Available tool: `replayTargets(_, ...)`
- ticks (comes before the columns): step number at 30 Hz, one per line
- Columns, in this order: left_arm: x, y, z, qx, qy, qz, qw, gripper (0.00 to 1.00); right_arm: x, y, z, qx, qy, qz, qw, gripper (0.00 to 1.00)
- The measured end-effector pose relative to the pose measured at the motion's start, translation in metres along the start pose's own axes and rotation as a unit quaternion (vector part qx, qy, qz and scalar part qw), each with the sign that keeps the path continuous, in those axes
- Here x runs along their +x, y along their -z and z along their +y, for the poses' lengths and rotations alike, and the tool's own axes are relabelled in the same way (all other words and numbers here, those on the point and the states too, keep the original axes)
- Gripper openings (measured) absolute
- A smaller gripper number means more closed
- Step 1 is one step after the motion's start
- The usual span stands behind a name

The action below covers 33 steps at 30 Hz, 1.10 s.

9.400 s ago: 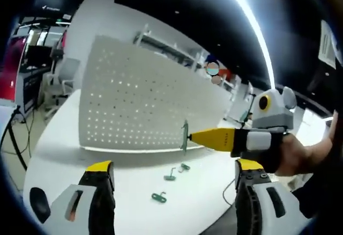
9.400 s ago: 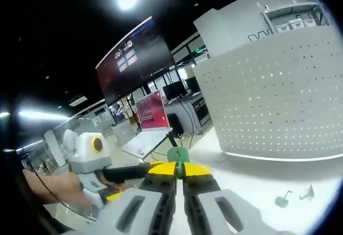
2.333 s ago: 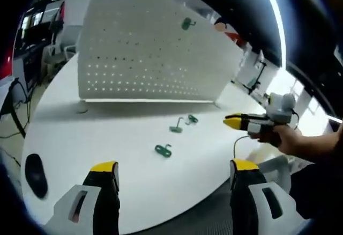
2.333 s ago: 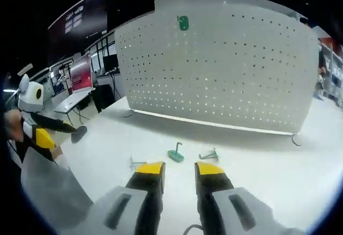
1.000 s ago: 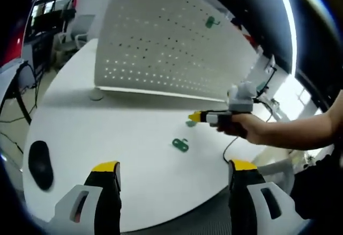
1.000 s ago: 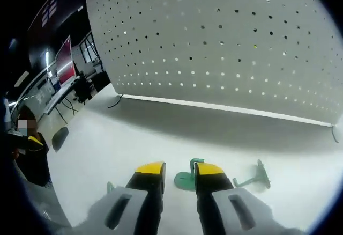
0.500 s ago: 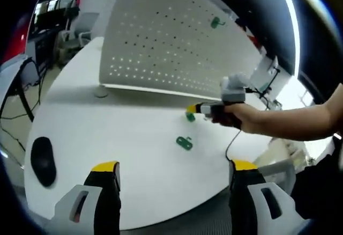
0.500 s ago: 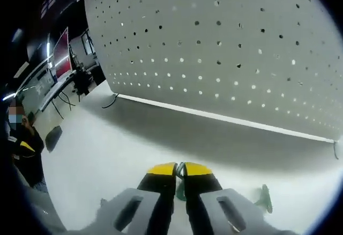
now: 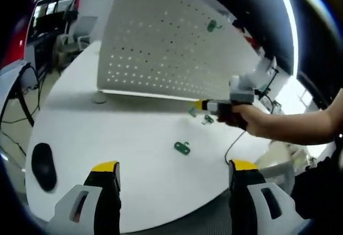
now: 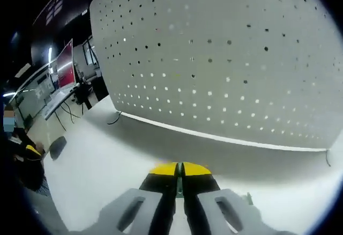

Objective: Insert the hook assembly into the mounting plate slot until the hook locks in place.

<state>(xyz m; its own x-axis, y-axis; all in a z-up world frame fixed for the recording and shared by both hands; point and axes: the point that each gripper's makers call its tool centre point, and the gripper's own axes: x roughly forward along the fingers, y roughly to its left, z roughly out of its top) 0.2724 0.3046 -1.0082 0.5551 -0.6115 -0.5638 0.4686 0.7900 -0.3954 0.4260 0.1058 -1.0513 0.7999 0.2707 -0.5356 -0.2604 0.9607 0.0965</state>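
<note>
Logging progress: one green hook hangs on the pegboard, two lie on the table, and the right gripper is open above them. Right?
Not open: the right gripper is shut on a green hook, as the right gripper view shows. One hook hangs on the pegboard; two lie on the table.

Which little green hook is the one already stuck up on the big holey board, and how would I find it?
Find the big white pegboard standing on the white table, then look near its top edge on the right. The hung green hook sits there, high above the table. The other green hooks are down low by the table, so it is the one up on the board.
</note>
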Motion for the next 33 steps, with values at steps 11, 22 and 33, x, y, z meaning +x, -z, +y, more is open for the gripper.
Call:
replayTargets(11, -0.005, -0.016, -0.011, 0.019, 0.005, -0.019, 0.9996, 0.85, -0.025, -0.051, 0.018, -0.011, -0.02, -0.061, 0.9979, 0.0)
replayTargets(22, -0.001, -0.046, -0.023, 0.048, 0.004, -0.041, 0.998, 0.86, -0.077, -0.085, 0.08, -0.027, -0.091, -0.12, 0.9882, 0.0)
replayTargets(33, 0.012, -0.086, -0.034, -0.002, 0.024, -0.098, 0.9948, 0.75, -0.123, -0.089, 0.133, 0.051, -0.161, -0.175, 0.97, 0.0)
